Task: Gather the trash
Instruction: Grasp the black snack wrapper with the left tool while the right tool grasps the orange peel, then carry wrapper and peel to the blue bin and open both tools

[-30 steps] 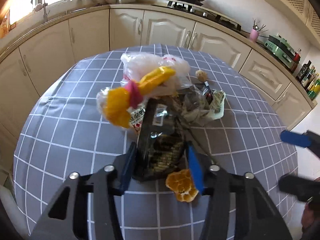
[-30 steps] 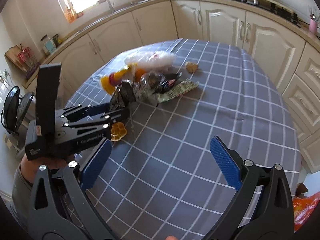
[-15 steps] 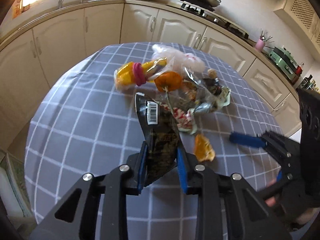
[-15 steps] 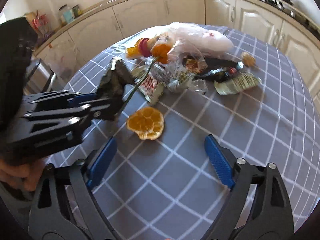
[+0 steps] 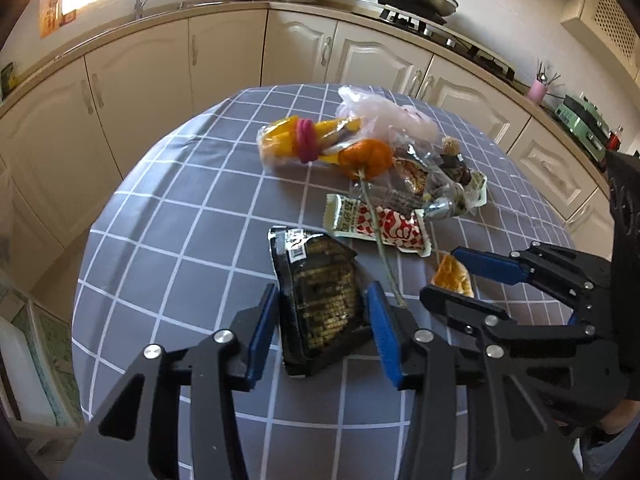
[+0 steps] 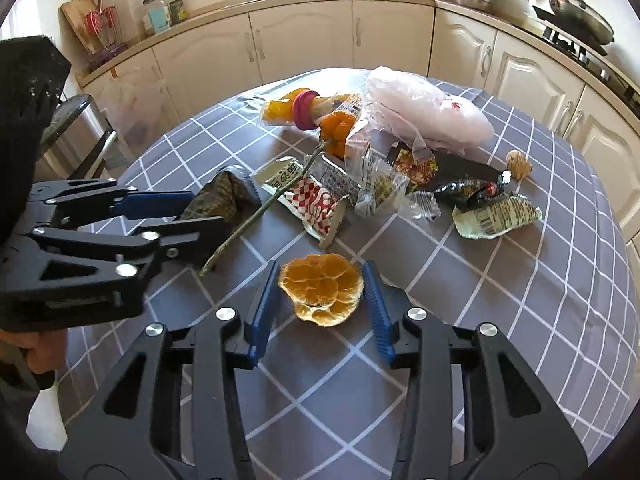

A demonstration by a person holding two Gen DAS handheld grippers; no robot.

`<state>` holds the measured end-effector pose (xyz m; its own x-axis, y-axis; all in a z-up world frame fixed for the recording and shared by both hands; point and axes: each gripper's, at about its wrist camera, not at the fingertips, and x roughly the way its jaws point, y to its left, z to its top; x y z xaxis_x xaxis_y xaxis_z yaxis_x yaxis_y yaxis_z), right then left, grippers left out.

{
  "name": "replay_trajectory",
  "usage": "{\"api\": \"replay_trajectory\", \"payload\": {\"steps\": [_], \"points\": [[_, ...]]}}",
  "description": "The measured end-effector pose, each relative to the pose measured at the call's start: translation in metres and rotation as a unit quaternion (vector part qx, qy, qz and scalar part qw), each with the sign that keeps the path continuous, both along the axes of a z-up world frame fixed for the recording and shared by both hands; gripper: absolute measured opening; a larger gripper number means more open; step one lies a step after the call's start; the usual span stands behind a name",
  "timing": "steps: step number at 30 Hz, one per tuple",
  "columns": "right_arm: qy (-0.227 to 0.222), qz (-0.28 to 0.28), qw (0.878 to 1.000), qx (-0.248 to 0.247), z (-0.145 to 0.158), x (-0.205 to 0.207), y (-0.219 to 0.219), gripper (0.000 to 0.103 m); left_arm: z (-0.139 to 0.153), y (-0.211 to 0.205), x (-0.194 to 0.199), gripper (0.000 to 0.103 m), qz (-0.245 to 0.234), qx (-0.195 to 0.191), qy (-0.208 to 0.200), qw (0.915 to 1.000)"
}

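The left gripper (image 5: 322, 330) is straddling the black snack packet (image 5: 316, 292), jaws having just been widening, and the packet is sitting between the pads; I cannot tell whether they are still biting on it. The right gripper (image 6: 320, 304) is bracketing the orange peel (image 6: 322, 288), jaws having just been closing in, pads looking right at the peel's edges.

The rest of the litter is lying further up the checked tablecloth (image 6: 500, 300): a red-and-white wrapper (image 6: 316, 202), a long green stem (image 6: 260, 210), a pale plastic bag (image 6: 424, 108), a yellow bundle (image 5: 288, 142).

The risks I am seeing: the peel is thin and flat, so the pads could be pinching cloth along with it, or folding it and letting it pop out. The packet looks slick and could be sliding free if the left pads are slack. The stem is ending right between the two grippers, so either lift might be dragging it along.

Room is tight here, the two grippers working side by side, nearly touching. The table's near edge is close below them, so pulling back is offering open room, while the pile is crowding the far side
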<state>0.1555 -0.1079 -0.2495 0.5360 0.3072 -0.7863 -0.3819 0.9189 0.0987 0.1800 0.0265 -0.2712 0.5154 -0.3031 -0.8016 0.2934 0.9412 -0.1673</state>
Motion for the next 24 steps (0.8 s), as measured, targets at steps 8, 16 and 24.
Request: {"api": "replay_trajectory", "payload": {"steps": [8, 16, 24], "points": [[0.003, -0.03, 0.999, 0.034, 0.008, -0.016, -0.024, 0.041, -0.001, -0.01, 0.002, 0.026, 0.0, 0.009, -0.008, 0.9999], [-0.012, -0.068, 0.996, 0.058, 0.028, -0.027, -0.063, 0.041, 0.013, 0.007, -0.008, 0.019, 0.027, -0.022, -0.017, 0.9992], [-0.045, -0.099, 0.99, 0.09, 0.054, -0.041, -0.099, 0.041, 0.064, -0.002, -0.027, 0.019, 0.016, -0.034, -0.073, 0.9966]]}}
